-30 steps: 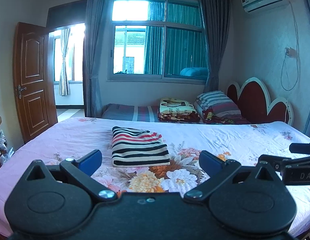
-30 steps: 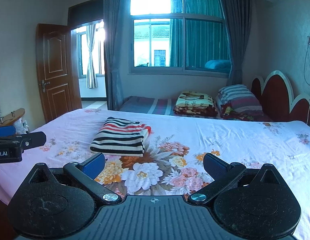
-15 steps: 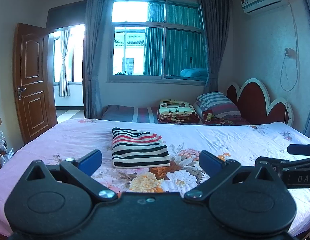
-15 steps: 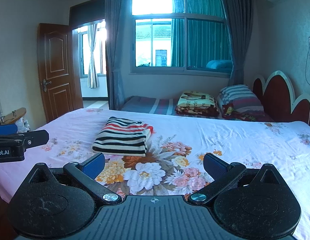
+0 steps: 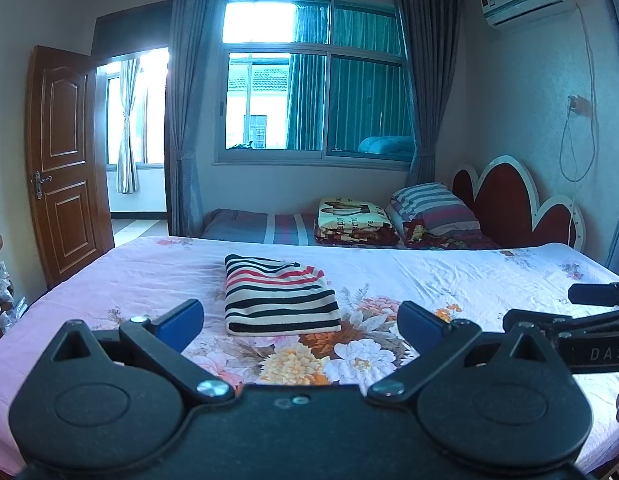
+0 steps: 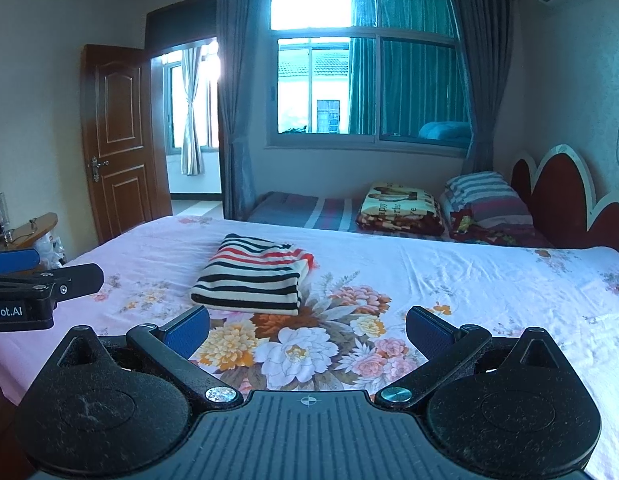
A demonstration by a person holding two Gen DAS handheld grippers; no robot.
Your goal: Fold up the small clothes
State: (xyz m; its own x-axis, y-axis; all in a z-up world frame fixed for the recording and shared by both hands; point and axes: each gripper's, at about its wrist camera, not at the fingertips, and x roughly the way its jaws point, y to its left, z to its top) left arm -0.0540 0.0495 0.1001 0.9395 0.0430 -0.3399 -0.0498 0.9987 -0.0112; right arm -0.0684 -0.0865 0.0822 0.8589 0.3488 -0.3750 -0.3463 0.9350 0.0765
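Note:
A small striped garment (image 5: 279, 296), cream with black and red bands, lies folded into a neat rectangle on the pink floral bedsheet (image 5: 449, 276). It also shows in the right wrist view (image 6: 253, 278). My left gripper (image 5: 301, 322) is open and empty, held back from the garment near the bed's front edge. My right gripper (image 6: 307, 330) is open and empty, also held back, to the garment's right. Each gripper shows at the edge of the other's view.
A second bed behind holds a folded blanket (image 5: 355, 220) and striped pillows (image 5: 433, 206) by a red headboard (image 5: 513, 204). A brown door (image 5: 63, 176) stands open at left. A wooden side table (image 6: 27, 232) is at the left edge.
Both grippers have drawn back and risen slightly from the bed. The folded garment has not moved.

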